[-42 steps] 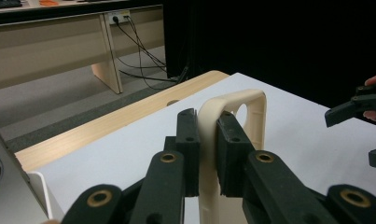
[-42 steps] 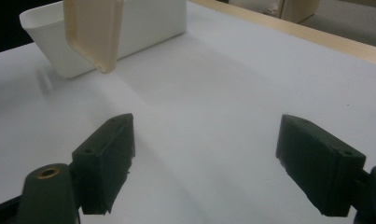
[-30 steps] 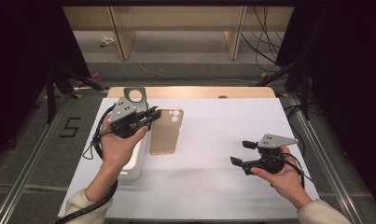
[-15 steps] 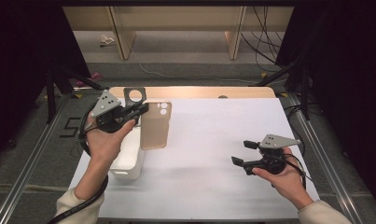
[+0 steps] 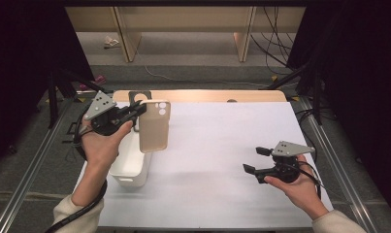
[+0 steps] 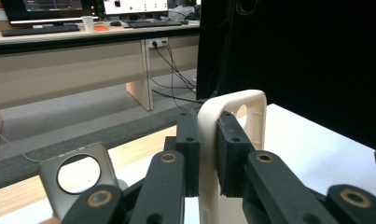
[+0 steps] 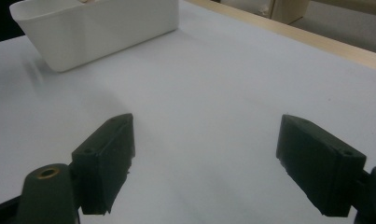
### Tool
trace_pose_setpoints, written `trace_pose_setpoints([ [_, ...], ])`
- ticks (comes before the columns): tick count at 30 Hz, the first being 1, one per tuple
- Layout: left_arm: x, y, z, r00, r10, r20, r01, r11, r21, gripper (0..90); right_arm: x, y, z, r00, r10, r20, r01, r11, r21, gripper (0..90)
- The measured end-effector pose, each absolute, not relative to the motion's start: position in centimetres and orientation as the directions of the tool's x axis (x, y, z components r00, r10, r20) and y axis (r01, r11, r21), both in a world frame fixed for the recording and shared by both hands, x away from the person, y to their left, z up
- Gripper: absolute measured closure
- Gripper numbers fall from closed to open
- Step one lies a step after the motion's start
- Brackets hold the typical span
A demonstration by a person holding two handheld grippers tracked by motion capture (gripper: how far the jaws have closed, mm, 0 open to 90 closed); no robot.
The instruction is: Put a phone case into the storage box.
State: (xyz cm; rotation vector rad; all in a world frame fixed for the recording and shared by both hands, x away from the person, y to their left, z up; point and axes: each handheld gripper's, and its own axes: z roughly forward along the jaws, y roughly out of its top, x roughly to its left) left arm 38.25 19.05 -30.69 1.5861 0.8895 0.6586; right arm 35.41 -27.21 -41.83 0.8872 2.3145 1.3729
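Beige phone case held up off the table, hanging upright by its top edge beside the white bin. Left gripper clamped on it, jaws pinching the rim at the camera-cutout end. A grey phone case lies behind. Right gripper low over the white table cover, jaws spread wide, holding nothing.

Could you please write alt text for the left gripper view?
The left hand-held gripper is shut on the edge of a cream phone case, held upright. A grey phone case with a round cutout lies lower left, with desks beyond.
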Motion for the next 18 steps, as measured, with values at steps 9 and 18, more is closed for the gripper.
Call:
trace_pose_setpoints([
  [9, 38.9, 20.3, -30.6, 0.547, 0.836, -0.04, 0.199, -0.084, 0.976, 80.7, 35.3, -27.4, -41.8, -0.759, 0.649, 0.05, 0.355, 0.348, 0.868, 20.2],
  [18, 39.8, 22.0, -30.0, 0.534, 0.845, -0.036, 0.179, -0.071, 0.981, 80.7, 35.3, -27.4, -41.9, -0.756, 0.653, 0.053, 0.361, 0.349, 0.865, 20.2],
])
